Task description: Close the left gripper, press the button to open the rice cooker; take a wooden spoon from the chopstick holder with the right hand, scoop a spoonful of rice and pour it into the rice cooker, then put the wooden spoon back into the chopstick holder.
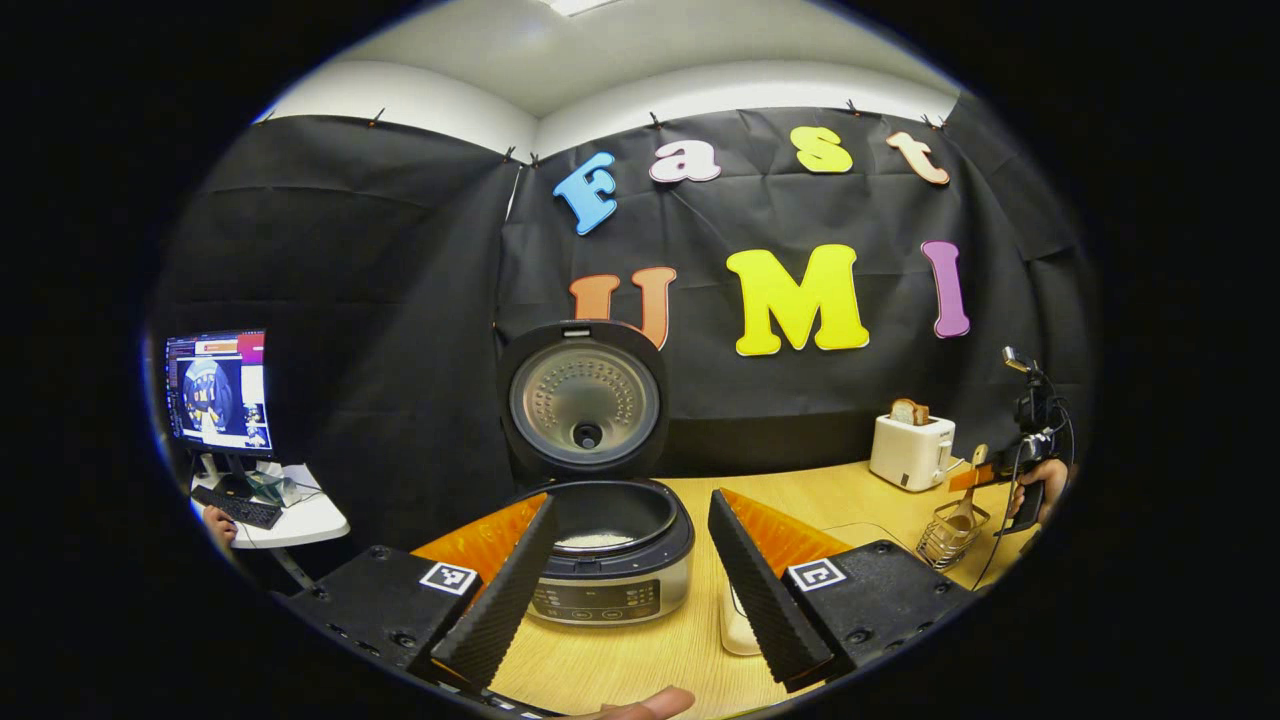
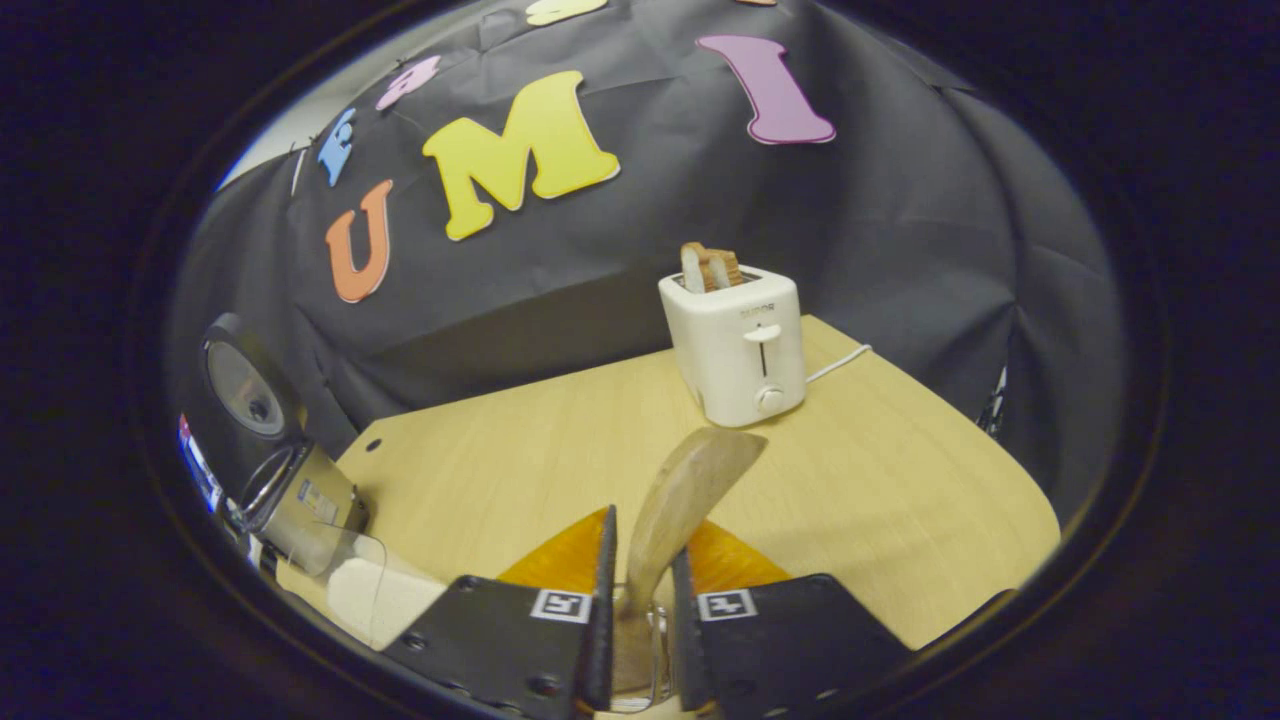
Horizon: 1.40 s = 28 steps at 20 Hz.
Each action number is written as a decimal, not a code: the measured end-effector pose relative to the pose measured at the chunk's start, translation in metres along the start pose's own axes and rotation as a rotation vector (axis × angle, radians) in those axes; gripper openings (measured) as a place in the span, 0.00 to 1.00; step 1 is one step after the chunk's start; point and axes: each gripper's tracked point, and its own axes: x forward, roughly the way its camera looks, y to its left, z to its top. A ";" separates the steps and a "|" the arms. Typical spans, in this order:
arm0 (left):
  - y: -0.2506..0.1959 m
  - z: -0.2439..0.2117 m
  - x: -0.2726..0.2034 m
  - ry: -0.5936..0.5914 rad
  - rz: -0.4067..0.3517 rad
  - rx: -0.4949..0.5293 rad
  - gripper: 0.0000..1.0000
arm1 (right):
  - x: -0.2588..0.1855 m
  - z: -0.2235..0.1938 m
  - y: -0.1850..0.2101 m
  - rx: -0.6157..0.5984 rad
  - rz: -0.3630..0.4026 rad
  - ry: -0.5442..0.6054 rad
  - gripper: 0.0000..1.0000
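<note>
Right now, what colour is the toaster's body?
White; the toaster shows best in the right gripper view.

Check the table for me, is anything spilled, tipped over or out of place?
Nothing stands out. The rice cooker stands upright with its lid up, the toaster is upright, and the wooden spoon sits between the right gripper fingers over the wire holder.

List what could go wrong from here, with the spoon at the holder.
1. The right hand-held gripper pinches the wooden spoon low on its neck; it could pivot or slip.
2. The wire chopstick holder looks light and might tip or drag.
3. The rice cooker stands open, lid upright, so a careless sweep could knock it.
</note>
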 end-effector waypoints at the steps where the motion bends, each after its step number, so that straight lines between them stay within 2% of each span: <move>1: 0.001 0.000 0.000 0.001 0.000 -0.002 0.97 | -0.005 -0.001 0.006 0.013 0.023 0.004 0.17; 3: 0.003 0.000 -0.001 0.004 0.001 -0.002 0.97 | -0.015 0.001 0.008 0.006 0.011 0.003 0.11; 5: 0.005 0.001 -0.003 0.000 0.004 -0.002 0.97 | -0.028 0.005 0.016 -0.026 -0.001 -0.012 0.10; 6: 0.005 0.002 -0.004 -0.001 0.002 0.000 0.97 | -0.036 0.010 0.019 -0.042 -0.010 -0.034 0.01; 12: 0.009 0.004 -0.007 -0.009 -0.004 -0.001 0.97 | -0.103 0.062 0.059 -0.177 -0.060 -0.227 0.01; 14: 0.016 0.004 -0.007 -0.007 0.006 0.000 0.96 | -0.124 0.069 0.084 -0.208 -0.043 -0.260 0.01; 18: 0.025 0.006 -0.008 -0.013 0.021 -0.011 0.97 | -0.150 0.065 0.158 -0.259 0.067 -0.274 0.01; 21: 0.034 0.005 -0.010 -0.014 0.030 -0.012 0.97 | -0.153 0.052 0.212 -0.297 0.136 -0.291 0.01; 25: 0.046 0.001 -0.006 -0.005 0.068 0.017 0.97 | -0.123 0.019 0.257 -0.251 0.234 -0.256 0.00; 28: 0.057 -0.004 -0.003 0.009 0.107 0.034 0.96 | -0.096 0.000 0.254 -0.295 0.165 -0.261 0.01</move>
